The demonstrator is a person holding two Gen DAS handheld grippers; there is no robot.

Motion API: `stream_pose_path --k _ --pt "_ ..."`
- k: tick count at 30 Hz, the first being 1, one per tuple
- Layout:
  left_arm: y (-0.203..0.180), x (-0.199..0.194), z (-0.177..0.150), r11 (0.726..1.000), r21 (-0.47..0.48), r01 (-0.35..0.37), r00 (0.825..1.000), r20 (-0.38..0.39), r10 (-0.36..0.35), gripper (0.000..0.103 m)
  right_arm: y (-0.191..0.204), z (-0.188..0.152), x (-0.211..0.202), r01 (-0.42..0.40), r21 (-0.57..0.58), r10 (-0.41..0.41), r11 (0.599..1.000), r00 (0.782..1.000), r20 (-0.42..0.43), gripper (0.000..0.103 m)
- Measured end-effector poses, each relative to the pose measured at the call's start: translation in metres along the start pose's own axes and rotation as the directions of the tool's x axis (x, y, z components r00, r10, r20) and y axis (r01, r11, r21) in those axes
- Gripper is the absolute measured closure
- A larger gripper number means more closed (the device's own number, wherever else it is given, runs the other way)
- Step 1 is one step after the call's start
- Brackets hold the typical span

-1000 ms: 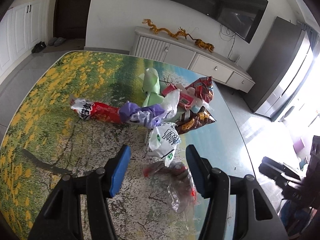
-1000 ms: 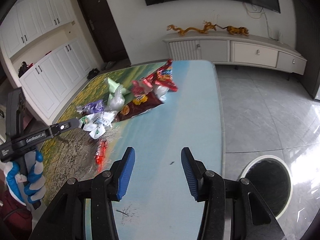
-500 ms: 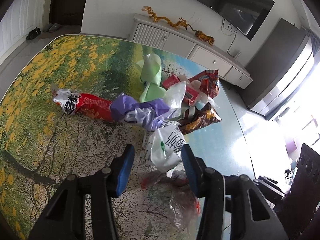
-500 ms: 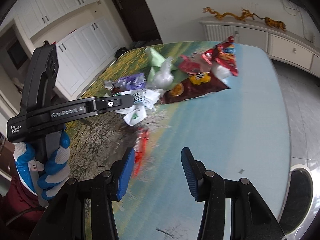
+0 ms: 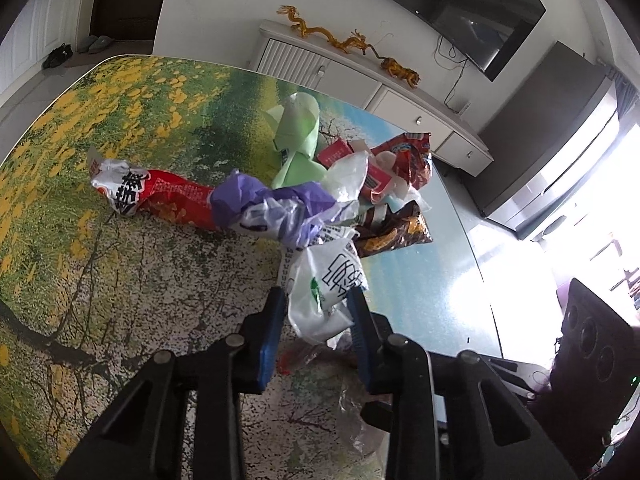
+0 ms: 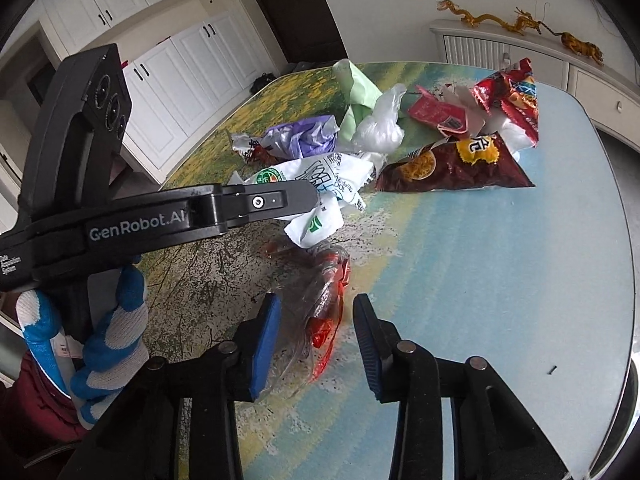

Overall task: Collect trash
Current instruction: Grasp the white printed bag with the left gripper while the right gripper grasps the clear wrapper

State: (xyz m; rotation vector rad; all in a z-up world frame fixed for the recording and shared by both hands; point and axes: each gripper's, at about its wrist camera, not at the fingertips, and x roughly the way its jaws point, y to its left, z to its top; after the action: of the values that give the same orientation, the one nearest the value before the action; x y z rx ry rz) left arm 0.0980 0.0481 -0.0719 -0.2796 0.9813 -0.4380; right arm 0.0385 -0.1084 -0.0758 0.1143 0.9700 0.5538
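**Two tongs among wrappers on a printed worktop**

The left tongs [image 5: 318, 312] are partly closed, their blue pads pressing both sides of a white bag [image 5: 326, 296] with black and green print. The bag lies near the middle of the worktop [image 5: 120, 272], at the near edge of a trash pile.

In the left wrist view, a purple bag [image 5: 276, 210] lies at 12 o'clock from the white bag, touching it. A red wrapper [image 5: 160, 196] stretches toward 10 o'clock. A pale green bag [image 5: 300, 136] stands up further back. A brown snack bag [image 5: 394, 232] lies at 1 o'clock, with a red snack bag [image 5: 412, 156] and a red carton [image 5: 340, 152] behind it.

The right tongs [image 6: 316, 316] are wide open and hold nothing. They straddle a clear wrapper [image 6: 320, 304] with red parts, which lies flat at 6 o'clock from the white bag [image 6: 320, 184]. In the right wrist view, the left tongs' black body crosses in front of the white bag, held by a blue and white gloved hand [image 6: 100, 340].

A white sideboard [image 5: 360, 84] with gold dragon figures [image 5: 348, 44] stands beyond the worktop.
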Motion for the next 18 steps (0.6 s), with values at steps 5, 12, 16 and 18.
stream_pose_path --k 5,12,16,18 --pt "-0.001 -0.003 -0.004 1.0 0.004 -0.001 1.0 0.001 0.001 0.075 0.0 -0.003 0.005 0.002 0.003 -0.002 1.0 1.0 -0.012 0.09" --pt "-0.007 -0.014 -0.013 1.0 0.006 0.02 1.0 0.003 -0.02 0.077 -0.005 -0.018 -0.008 0.033 -0.002 -0.033 0.999 0.999 -0.009 0.093" --pt "-0.014 -0.021 -0.018 0.999 0.019 0.03 0.999 0.012 -0.03 0.079 -0.014 -0.03 -0.025 0.064 0.031 -0.064 0.997 0.998 0.006 0.093" --pt "-0.019 -0.026 -0.02 0.999 0.028 0.033 0.999 0.018 -0.034 0.079 -0.022 -0.035 -0.035 0.086 0.056 -0.087 0.995 0.996 0.018 0.093"
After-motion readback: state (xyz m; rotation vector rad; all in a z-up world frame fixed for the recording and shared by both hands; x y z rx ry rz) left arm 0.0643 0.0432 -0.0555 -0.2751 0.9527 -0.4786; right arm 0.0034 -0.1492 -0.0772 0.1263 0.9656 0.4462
